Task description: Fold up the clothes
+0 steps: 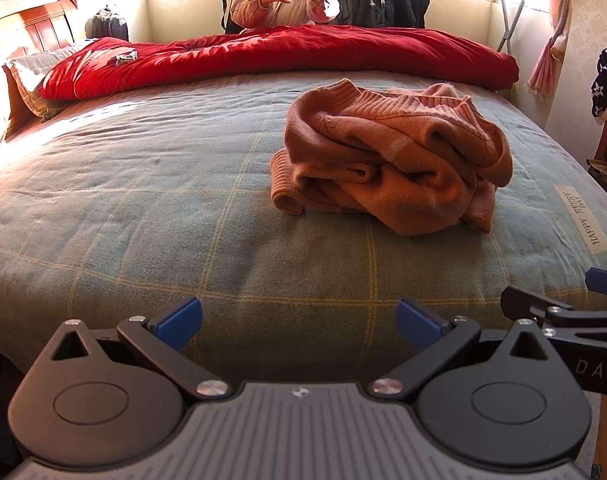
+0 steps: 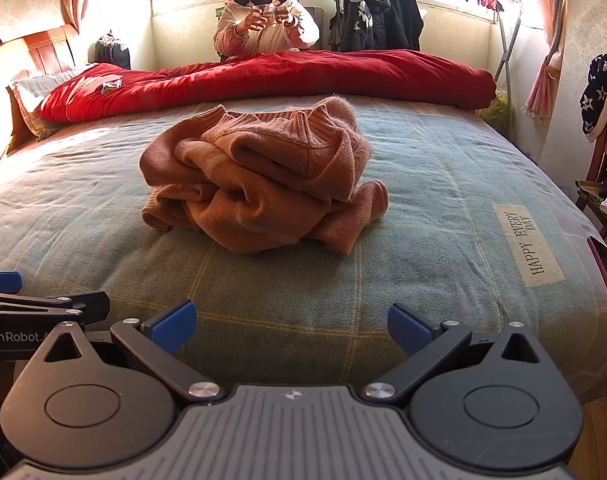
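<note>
Sweater: crumpled heap ahead on bed | left gripper, right gripper: jaws apart, empty | tip: grab hem corners (not bulk), spread flat.

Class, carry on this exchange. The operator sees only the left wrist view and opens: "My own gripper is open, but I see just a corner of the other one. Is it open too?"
Observer: Yes. The right wrist view shows the right gripper open, with nothing between its jaws.
Operator: Is the sweater straight ahead of it?
Observer: No. The sweater lies ahead and a little to its left, not touched.
Operator: Anything near the right side of the bed?
Observer: A flat dark red thing sits at the right edge of the bed, past the printed label.
</note>
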Demonstrator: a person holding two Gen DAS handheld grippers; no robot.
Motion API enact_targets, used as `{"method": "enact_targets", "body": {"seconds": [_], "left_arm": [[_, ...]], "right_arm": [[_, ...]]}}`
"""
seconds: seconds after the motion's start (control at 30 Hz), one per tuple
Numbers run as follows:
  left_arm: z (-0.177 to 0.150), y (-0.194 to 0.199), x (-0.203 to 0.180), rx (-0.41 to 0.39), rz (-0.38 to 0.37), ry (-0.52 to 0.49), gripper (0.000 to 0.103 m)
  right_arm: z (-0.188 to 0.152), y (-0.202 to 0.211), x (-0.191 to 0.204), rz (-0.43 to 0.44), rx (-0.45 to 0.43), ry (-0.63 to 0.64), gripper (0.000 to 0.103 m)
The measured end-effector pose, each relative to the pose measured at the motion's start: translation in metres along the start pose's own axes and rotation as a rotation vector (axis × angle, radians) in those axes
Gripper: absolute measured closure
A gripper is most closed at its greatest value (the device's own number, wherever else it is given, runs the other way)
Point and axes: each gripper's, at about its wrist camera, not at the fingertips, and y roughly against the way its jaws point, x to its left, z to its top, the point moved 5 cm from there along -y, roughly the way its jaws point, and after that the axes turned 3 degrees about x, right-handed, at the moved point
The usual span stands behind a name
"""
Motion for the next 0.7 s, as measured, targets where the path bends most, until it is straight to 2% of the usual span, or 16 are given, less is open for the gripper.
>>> {"method": "enact_targets", "body": {"seconds": [0.7], "left_arm": [[-0.0009, -0.0006, -0.0033, 0.007, 0.006, -0.006, 0.0]], "right_arm": [[0.0006, 0.0008, -0.0004, 0.002, 0.0, 0.0, 0.0]]}}
